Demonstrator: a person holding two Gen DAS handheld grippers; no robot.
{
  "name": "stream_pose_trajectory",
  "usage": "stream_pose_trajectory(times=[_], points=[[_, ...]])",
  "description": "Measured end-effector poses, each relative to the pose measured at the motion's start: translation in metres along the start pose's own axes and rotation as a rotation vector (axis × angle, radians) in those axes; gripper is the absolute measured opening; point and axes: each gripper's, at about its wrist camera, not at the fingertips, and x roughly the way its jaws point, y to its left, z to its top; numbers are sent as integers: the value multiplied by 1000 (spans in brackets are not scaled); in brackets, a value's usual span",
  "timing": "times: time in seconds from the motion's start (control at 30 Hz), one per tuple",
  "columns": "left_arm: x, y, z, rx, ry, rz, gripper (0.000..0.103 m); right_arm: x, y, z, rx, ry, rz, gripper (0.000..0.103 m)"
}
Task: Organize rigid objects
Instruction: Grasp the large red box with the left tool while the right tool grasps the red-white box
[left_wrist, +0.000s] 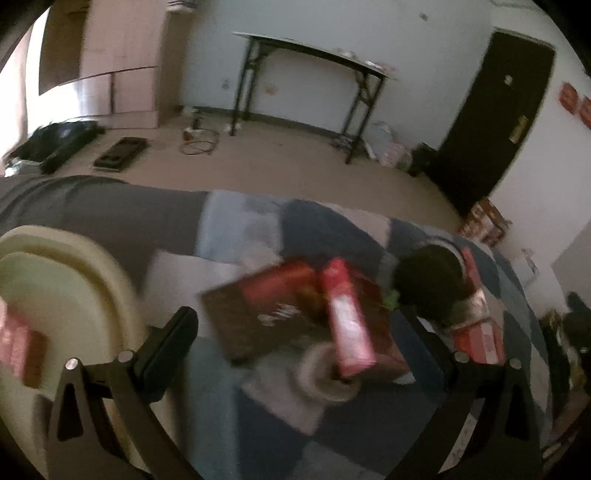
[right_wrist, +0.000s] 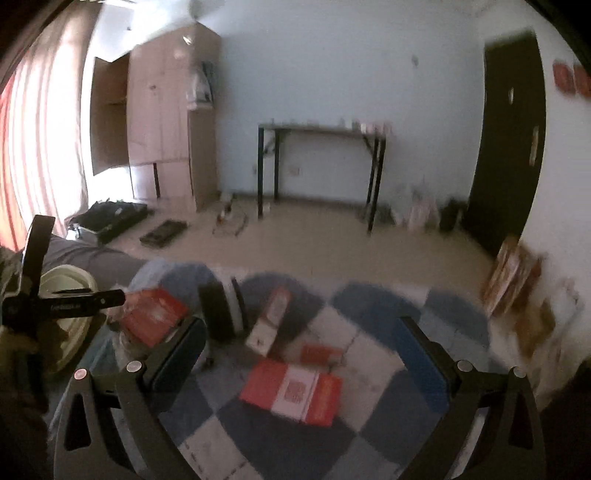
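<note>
Bed (right_wrist: 388, 354) with a blue/white/navy checked cover, grey sheet toward its left end. On the cover, right wrist view: red-and-white box (right_wrist: 291, 393) nearest, small red box (right_wrist: 320, 353) just beyond it, upright pink-white carton (right_wrist: 269, 325), black-and-white cylinder (right_wrist: 221, 310) lying on its side, red flat box (right_wrist: 153, 314) further left. Cream oval tub (left_wrist: 74, 280) sits at the left edge. Left wrist view: pink tube (left_wrist: 349, 328) lies across a dark flat box (left_wrist: 280, 314). All motion-blurred, labels unreadable.
</note>
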Motion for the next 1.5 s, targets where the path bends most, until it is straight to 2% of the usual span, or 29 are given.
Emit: stream_pose_trajectory(times=[0.1, 0.27, 0.37, 0.57, 0.7, 0.8, 0.87, 0.9, 1.1, 1.27, 1.37, 1.5], points=[[4, -16, -3, 65, 12, 13, 103, 21, -4, -6, 28, 106, 11, 103], [-10, -54, -12, 311, -81, 97, 103, 54, -3, -11, 84, 233, -7, 103], [-4, -64, -14, 366, -74, 102, 103, 86, 8, -6, 116, 281, -2, 103], [22, -76, -29, 519, -46, 255, 103, 121, 26, -12, 93, 316, -47, 103], [23, -69, -28, 471, -60, 243, 103, 142, 28, -17, 75, 333, -97, 103], [24, -65, -25, 425, -67, 213, 102, 151, 26, -22, 95, 359, -90, 103], [26, -64, -25, 418, -67, 195, 95, 154, 24, -23, 107, 364, -80, 103], [26, -64, -26, 421, -65, 190, 89, 156, 24, -24, 105, 360, -80, 103], [30, -61, -26, 405, -42, 166, 66, 164, 33, -28, 42, 342, -102, 102], [29, -57, -25, 396, -72, 179, 65, 164, 33, -31, 22, 330, -96, 98], [28, -51, -23, 347, -59, 115, 63, 164, 34, -32, -2, 322, -84, 96], [19, -46, -18, 302, -88, 63, 60, 162, 34, -34, -32, 317, -78, 95]])
